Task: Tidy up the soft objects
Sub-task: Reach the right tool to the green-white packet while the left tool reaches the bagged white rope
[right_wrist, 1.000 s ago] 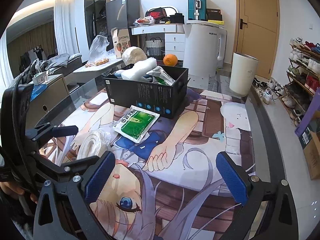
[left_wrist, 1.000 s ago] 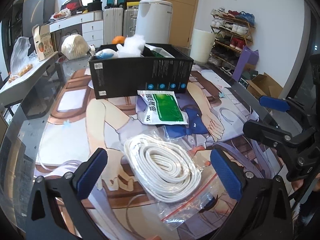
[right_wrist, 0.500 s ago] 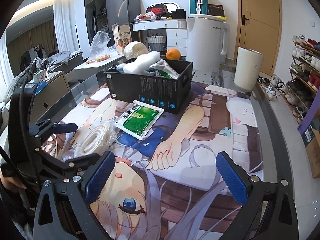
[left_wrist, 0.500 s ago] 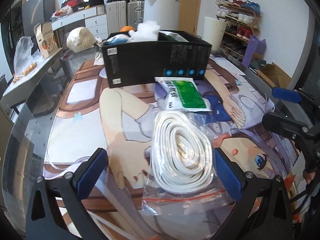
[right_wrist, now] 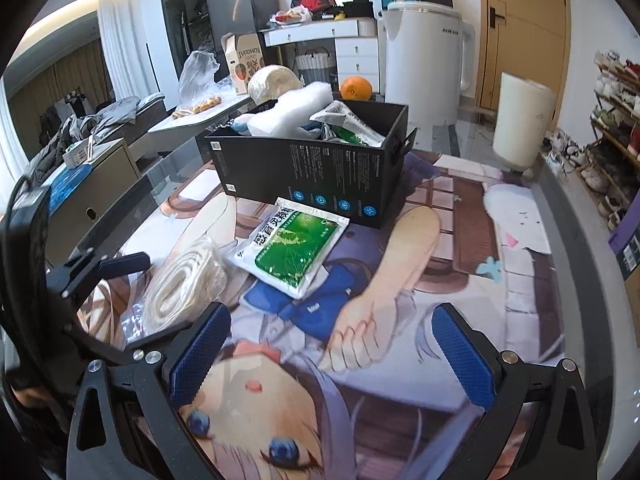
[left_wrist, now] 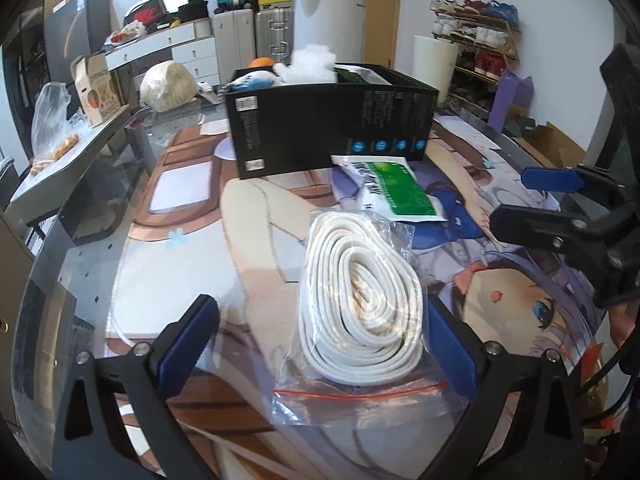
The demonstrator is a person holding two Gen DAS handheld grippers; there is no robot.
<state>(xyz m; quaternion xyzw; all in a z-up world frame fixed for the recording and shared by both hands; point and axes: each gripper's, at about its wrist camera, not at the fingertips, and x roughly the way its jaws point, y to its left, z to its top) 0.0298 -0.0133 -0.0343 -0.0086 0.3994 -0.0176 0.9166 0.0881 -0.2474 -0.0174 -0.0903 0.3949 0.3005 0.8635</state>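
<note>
Between the blue pads of the left gripper (left_wrist: 320, 344), on the printed mat (left_wrist: 248, 240) that covers the table, lies a coil of white rope (left_wrist: 360, 300) sealed in a clear zip bag (left_wrist: 360, 396). The fingers stand wide apart, with the right pad just beside the bag's edge and the left pad well clear of it. Just beyond the coil a green and white packet (left_wrist: 394, 194) lies flat, its far end near the front wall of a black box (left_wrist: 332, 128). The box holds a white fluffy item (right_wrist: 294, 110) and other packets. The right gripper (right_wrist: 330, 344) hovers over bare mat to the right of the coil, its fingers also spread with nothing between them
</note>
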